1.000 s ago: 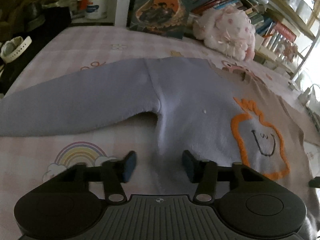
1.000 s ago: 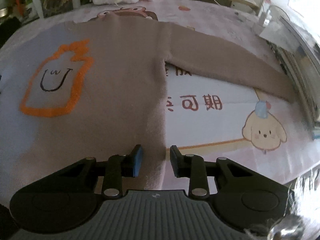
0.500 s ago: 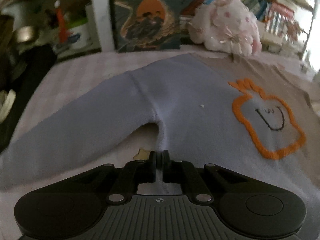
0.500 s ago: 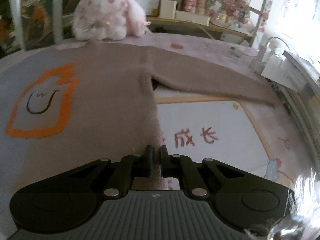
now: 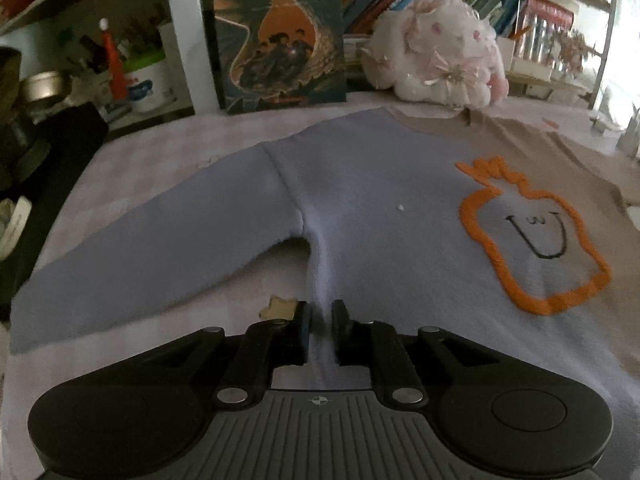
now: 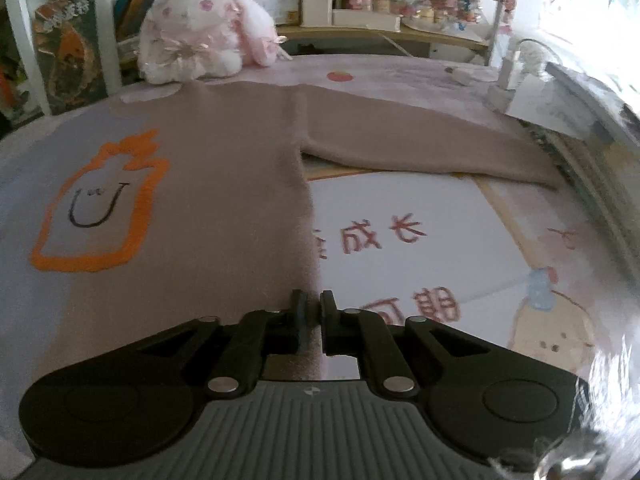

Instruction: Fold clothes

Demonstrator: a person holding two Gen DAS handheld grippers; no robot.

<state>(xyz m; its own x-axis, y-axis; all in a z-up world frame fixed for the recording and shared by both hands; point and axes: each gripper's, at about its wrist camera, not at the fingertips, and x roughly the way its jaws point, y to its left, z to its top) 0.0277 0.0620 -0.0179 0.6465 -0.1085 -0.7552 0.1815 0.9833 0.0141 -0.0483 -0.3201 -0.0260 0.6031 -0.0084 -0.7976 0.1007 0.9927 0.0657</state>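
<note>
A two-tone sweater lies spread flat on a pink printed sheet, lilac half (image 5: 368, 216) to the left and tan half (image 6: 224, 184) to the right, with an orange outlined figure (image 5: 532, 236) on the chest. My left gripper (image 5: 320, 312) is shut on the sweater's lilac side edge just below the left sleeve (image 5: 152, 248). My right gripper (image 6: 313, 304) is shut on the tan side edge below the right sleeve (image 6: 424, 144).
A white and pink plush toy (image 5: 436, 60) sits at the sweater's collar. A large book (image 5: 280, 32) leans on shelves behind. Jars and a white tub (image 5: 148, 80) stand back left. A window ledge with a charger (image 6: 508, 80) runs along the right.
Both grippers went from open above the sweater's side edges to shut on them. Both cameras have dropped lower and closer to the cloth.
</note>
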